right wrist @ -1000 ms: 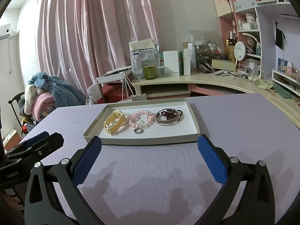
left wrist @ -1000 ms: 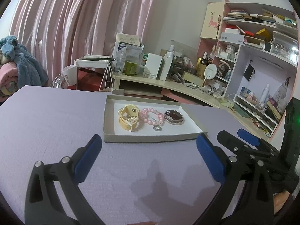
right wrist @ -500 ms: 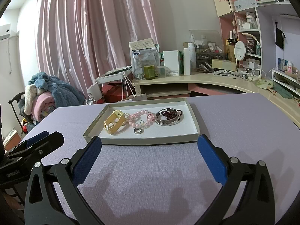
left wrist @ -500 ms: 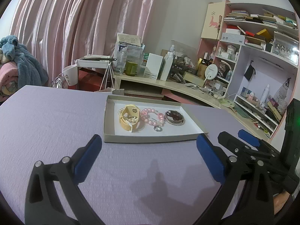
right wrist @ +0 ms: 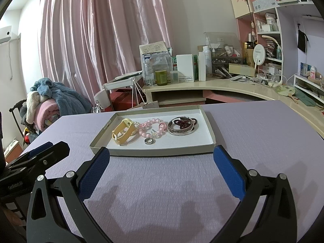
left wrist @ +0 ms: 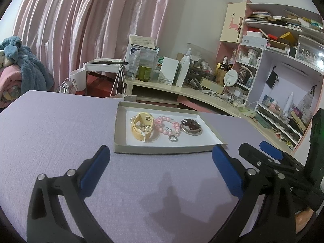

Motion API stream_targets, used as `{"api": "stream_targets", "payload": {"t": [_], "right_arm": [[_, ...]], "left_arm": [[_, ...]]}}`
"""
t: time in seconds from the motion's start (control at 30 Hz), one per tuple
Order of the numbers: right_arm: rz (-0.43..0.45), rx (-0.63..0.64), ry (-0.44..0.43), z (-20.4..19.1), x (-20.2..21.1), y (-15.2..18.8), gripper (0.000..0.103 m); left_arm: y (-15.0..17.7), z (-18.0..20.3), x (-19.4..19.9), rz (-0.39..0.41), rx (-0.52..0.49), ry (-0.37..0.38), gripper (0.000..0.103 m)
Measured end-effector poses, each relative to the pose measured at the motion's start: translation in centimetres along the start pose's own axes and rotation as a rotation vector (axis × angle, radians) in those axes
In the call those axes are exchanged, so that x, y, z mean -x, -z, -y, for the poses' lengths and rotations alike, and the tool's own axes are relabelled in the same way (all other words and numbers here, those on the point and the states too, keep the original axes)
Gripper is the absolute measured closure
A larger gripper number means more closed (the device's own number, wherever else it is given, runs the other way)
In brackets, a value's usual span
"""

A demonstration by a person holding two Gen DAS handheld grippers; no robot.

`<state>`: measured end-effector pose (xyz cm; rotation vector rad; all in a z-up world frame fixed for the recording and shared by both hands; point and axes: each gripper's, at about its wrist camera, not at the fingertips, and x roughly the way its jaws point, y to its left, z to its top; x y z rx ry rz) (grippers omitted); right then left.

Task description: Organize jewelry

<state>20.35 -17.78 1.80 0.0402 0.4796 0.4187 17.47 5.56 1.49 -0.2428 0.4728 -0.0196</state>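
A shallow cardboard tray (left wrist: 119,130) (right wrist: 208,121) lies on the lilac table. Inside it, left to right: a yellow band (left wrist: 141,128) (right wrist: 123,131) over white pearls, a pink bead bracelet (left wrist: 168,124) (right wrist: 151,127), a small silver ring (left wrist: 173,139) (right wrist: 148,141), and a silver bangle with dark red beads (left wrist: 191,124) (right wrist: 182,125). My left gripper (left wrist: 162,170) hovers open just short of the tray's near edge. My right gripper (right wrist: 161,171) also stands open before the tray, holding nothing. Each gripper shows in the other's view, right gripper (left wrist: 271,154), left gripper (right wrist: 40,154).
Lilac cloth table (right wrist: 253,125) stretches around the tray. Behind it a curved cream desk (right wrist: 222,87) holds bottles, boxes and a round mirror. Shelves (left wrist: 283,60) line the right wall. A chair piled with clothes (right wrist: 48,101) stands at the left by pink curtains.
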Motion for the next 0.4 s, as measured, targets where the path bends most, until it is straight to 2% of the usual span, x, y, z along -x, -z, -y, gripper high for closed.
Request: {"api": "stream_targets", "payload": {"t": [0.4], "right_arm": [[0.0,0.0,0.0,0.05,0.0,-0.04,0.001]], "left_arm": [[-0.22,0.15,-0.19,-0.006,-0.012,0.0,0.002]]}}
